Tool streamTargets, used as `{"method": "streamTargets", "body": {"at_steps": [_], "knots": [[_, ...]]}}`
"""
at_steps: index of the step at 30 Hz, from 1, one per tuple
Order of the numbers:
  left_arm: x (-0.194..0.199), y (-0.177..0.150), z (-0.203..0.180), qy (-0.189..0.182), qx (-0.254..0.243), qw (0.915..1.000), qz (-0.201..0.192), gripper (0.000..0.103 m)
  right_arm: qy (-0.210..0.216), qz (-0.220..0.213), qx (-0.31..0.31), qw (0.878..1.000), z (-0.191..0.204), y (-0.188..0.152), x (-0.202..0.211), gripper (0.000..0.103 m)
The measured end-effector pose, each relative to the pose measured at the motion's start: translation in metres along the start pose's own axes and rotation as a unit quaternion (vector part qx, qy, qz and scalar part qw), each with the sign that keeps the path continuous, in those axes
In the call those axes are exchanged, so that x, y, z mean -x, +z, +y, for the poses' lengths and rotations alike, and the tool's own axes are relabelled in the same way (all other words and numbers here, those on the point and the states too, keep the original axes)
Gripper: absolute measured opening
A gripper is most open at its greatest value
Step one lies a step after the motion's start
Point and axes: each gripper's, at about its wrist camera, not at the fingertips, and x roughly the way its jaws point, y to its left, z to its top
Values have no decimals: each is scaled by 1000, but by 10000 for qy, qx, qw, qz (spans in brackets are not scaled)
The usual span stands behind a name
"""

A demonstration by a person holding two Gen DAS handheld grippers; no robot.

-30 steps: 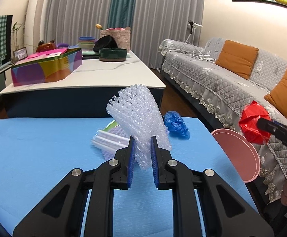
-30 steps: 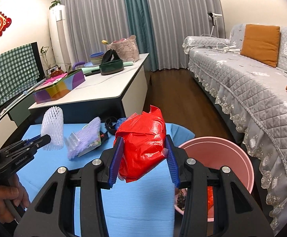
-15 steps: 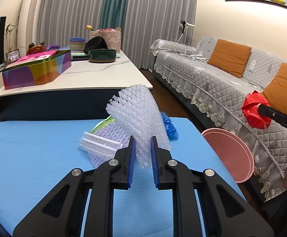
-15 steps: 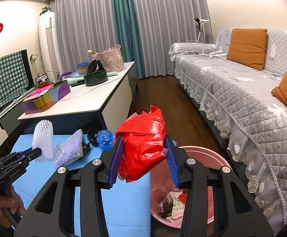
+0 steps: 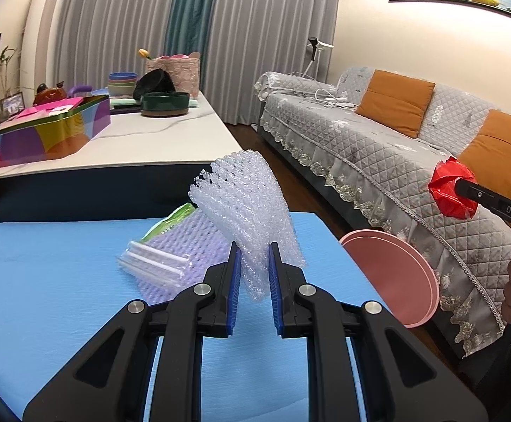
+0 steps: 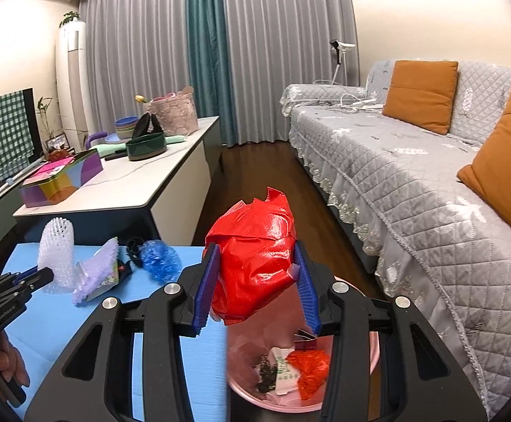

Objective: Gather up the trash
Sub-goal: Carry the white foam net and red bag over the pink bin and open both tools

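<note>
My left gripper [image 5: 253, 263] is shut on a white foam fruit net [image 5: 246, 204], held upright above the blue table [image 5: 44, 281]. In the right wrist view that net [image 6: 56, 249] stands at the far left, clamped by the left gripper [image 6: 42, 276]. My right gripper [image 6: 255, 263] is shut on a crumpled red plastic bag [image 6: 255, 253] and hangs over the pink bin [image 6: 373, 346], which holds paper scraps and red plastic. The left wrist view shows the red bag [image 5: 452, 188] above the pink bin [image 5: 396, 274] at the right.
On the blue table lie a lilac bubble pouch [image 6: 97, 274], a clear plastic piece [image 5: 157, 267], a blue crumpled bag [image 6: 160, 260] and a small black item [image 6: 134, 248]. Behind stands a white coffee table [image 5: 132, 147] with a colourful tin and bowls. A grey sofa [image 6: 414, 183] runs along the right.
The right gripper has carried the red bag rightwards from above the blue table to above the pink bin, whose contents now show. The left gripper with the net has drifted slightly right.
</note>
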Motion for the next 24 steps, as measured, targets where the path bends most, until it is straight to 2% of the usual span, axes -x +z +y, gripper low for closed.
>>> {"method": "streamTargets", "body": {"at_steps": [10,24], "knots": [[-9,-2,-30,-309,-117,9993,154,15,-257,44,-207,9994,-33,2,1,43],[-41,-4,-101,-846,-526,9944,348,15,-470,286,-493,9973,-68,-7,-13,43]]}}
